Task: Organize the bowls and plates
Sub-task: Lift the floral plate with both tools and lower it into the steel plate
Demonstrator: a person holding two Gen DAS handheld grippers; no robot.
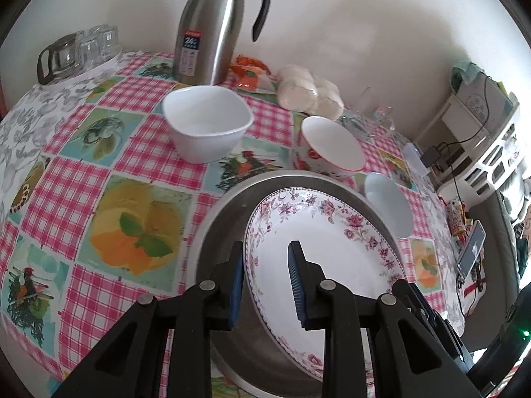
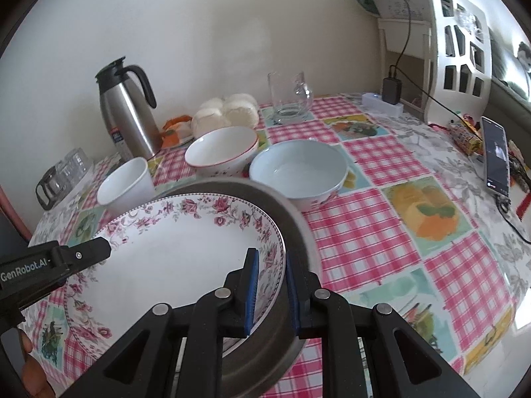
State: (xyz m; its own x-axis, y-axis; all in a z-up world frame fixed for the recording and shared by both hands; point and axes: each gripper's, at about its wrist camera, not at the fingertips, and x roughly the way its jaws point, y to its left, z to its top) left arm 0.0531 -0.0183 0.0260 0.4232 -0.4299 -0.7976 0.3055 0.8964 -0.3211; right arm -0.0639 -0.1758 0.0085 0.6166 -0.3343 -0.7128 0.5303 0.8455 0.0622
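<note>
Floral plate (image 1: 318, 242) on metal pan (image 2: 292, 225) clamped by both grippers, bowls (image 2: 298, 169) just beyond

Plates: one floral plate (image 2: 186, 248) — nested in one metal dish (image 2: 292, 232)
Bowls: three — a plain white bowl (image 1: 207, 122), a red-rimmed bowl (image 1: 328, 147), a pale blue bowl (image 2: 298, 169)
Flasks: one steel flask (image 1: 212, 30)
Glass mugs: one glass mug (image 2: 288, 99)
Phones: one phone (image 2: 496, 156)
Grippers: two — left gripper (image 1: 265, 282), right gripper (image 2: 270, 293)
</note>
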